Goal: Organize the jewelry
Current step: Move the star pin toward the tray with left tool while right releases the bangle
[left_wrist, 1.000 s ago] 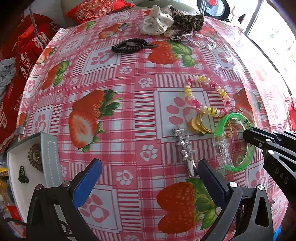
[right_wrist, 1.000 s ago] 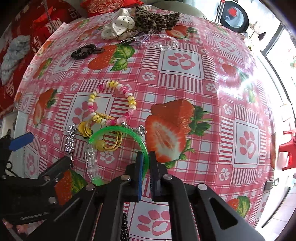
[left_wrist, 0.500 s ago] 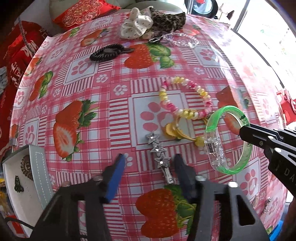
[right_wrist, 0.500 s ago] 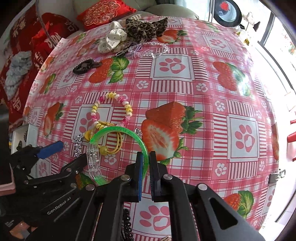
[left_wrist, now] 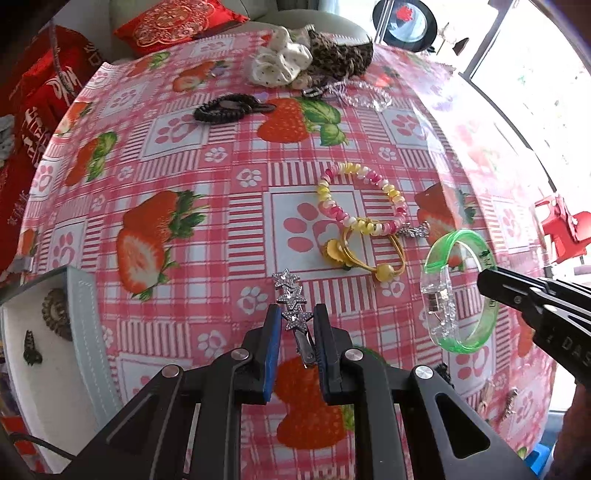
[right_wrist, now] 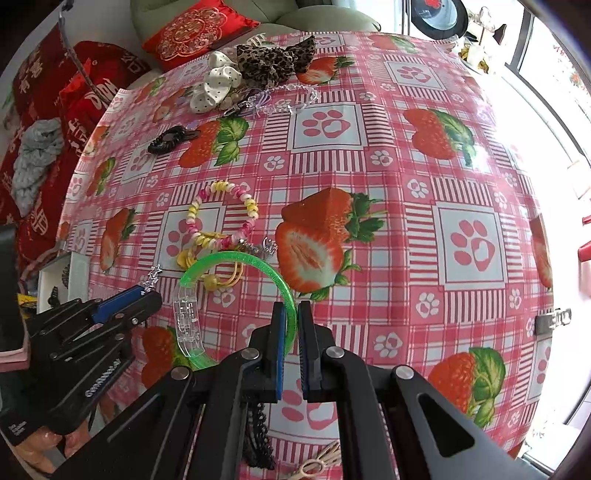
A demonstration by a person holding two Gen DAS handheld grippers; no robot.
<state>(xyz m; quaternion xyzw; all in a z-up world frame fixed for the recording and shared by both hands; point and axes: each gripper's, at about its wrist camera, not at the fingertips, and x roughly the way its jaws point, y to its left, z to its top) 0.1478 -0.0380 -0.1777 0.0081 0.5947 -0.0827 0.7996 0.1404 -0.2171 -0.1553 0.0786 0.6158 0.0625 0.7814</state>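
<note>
My left gripper (left_wrist: pixel 295 321) is shut on a silver star hair clip (left_wrist: pixel 291 302), holding it by its lower star just above the tablecloth. The clip also shows in the right wrist view (right_wrist: pixel 153 277). My right gripper (right_wrist: pixel 291 317) is shut on the rim of a green and clear bangle (right_wrist: pixel 236 258), lifted off the table; it also shows in the left wrist view (left_wrist: pixel 454 288). A pink and yellow bead bracelet (left_wrist: pixel 360 199) and a yellow cord bracelet (left_wrist: pixel 369 254) lie on the table. A white jewelry box (left_wrist: pixel 48 354) stands open at the left edge.
At the far side lie a black coil hair tie (left_wrist: pixel 225 109), a white scrunchie (left_wrist: pixel 280 66), a leopard bow (left_wrist: pixel 340 55) and a clear bead chain (left_wrist: pixel 365 96). Red cushions (right_wrist: pixel 195 33) sit beyond the table. Black lace (right_wrist: pixel 258 435) lies near the front edge.
My left gripper has moved forward to the star hair clip and closed on it. My right gripper has lifted the green bangle a little higher and stays shut on it.
</note>
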